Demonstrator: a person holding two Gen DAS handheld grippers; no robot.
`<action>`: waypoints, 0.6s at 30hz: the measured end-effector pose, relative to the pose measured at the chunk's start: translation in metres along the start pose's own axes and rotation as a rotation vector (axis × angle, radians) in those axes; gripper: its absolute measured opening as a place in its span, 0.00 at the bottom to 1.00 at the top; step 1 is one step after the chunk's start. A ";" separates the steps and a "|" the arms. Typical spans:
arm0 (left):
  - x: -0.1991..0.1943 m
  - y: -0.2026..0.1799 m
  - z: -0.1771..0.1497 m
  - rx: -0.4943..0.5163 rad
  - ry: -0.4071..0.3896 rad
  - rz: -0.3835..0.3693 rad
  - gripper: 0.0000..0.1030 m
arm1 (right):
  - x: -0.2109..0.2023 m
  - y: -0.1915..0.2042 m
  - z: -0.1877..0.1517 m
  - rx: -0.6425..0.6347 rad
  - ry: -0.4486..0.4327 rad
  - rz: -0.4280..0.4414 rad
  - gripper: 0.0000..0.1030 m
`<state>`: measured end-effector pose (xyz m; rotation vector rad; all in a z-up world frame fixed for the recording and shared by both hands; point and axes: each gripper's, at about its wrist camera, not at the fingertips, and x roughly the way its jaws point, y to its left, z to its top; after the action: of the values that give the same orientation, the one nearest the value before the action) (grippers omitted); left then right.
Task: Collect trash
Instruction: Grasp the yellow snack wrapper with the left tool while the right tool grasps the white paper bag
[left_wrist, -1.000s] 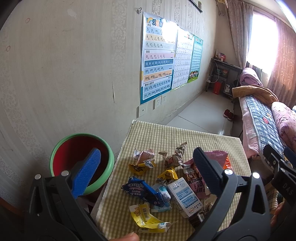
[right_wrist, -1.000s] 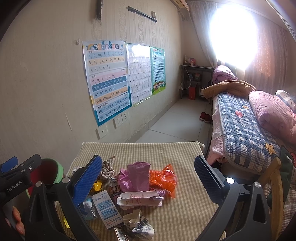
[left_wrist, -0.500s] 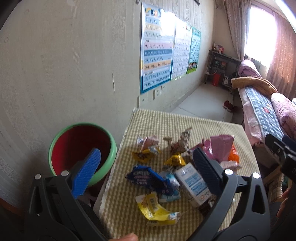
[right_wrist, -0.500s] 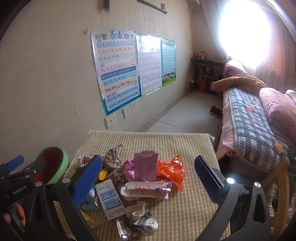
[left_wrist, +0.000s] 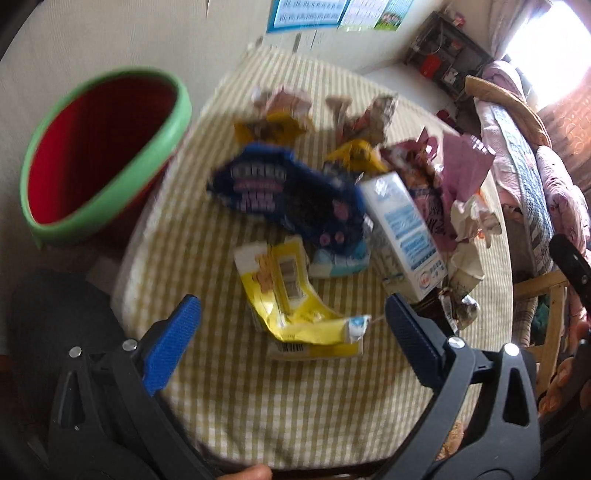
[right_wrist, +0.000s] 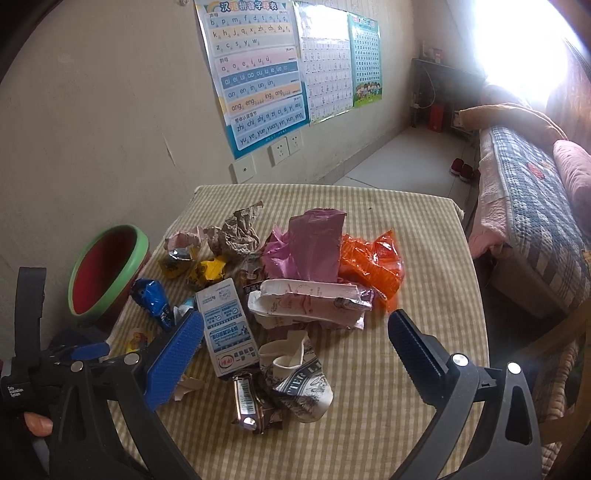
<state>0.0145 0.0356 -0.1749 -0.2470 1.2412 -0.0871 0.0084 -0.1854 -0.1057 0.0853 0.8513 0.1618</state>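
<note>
The trash sits heaped mid-bench, yellow wrapper (left_wrist: 291, 295) nearest, and the left tongs (left_wrist: 291, 328) tilt down over it, spread wide and gripping nothing. Right tongs (right_wrist: 295, 336) hover level and wide open too, empty, above the white carton (right_wrist: 229, 325) and crumpled cup (right_wrist: 299, 376). One green-rimmed red bin (left_wrist: 103, 155) stands just off the bench's (right_wrist: 424, 332) left edge, bare checked cloth runs along the near and right sides, and one bed (right_wrist: 535, 221) lies beyond.

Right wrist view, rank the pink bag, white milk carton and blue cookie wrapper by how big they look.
1. pink bag
2. white milk carton, though being nearer the camera may flatter it
3. blue cookie wrapper, clearly the smallest
</note>
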 end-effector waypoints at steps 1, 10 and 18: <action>0.003 0.003 -0.002 -0.027 0.031 -0.003 0.95 | 0.003 -0.002 0.002 -0.019 0.008 -0.006 0.93; 0.012 0.019 -0.013 -0.202 0.144 -0.071 0.91 | 0.027 -0.012 0.010 -0.242 0.093 -0.039 0.85; 0.040 0.001 -0.003 -0.126 0.161 -0.062 0.62 | 0.051 -0.020 0.012 -0.298 0.169 -0.015 0.69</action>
<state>0.0240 0.0279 -0.2126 -0.3942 1.4014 -0.0830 0.0526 -0.1960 -0.1382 -0.2164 0.9872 0.2833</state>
